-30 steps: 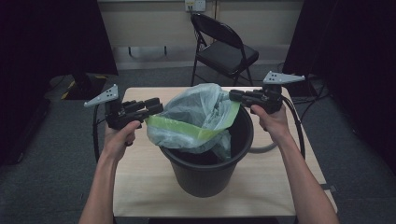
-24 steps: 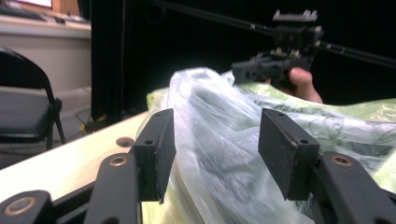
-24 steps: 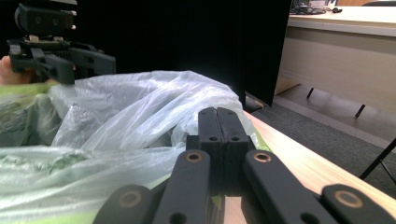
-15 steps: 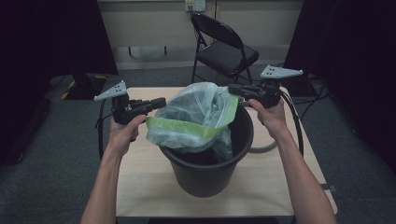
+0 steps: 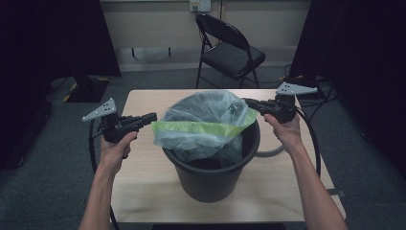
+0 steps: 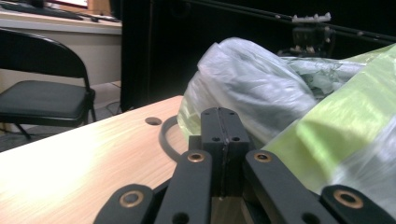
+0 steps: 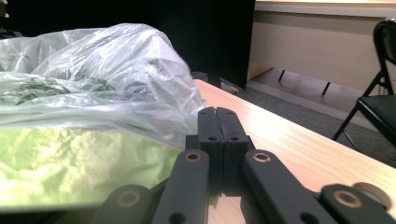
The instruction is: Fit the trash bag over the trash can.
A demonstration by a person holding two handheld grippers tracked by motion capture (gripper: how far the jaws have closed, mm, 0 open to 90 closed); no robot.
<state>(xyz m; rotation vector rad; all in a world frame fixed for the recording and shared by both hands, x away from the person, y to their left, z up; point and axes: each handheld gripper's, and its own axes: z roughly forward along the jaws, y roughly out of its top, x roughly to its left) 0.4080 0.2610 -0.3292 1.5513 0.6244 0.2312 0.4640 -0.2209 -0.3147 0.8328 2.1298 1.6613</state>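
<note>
Both claws, left claw and right claw, pinch the bag at opposite edges.

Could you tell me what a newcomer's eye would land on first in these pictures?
First, the clear plastic bag with its green band, stretched out over the black bucket in the middle of the wooden table. The left gripper and the right gripper each pinch an end of the bag's rim, jaws shut on it. Behind the table a black folding chair stands by the wall.
</note>
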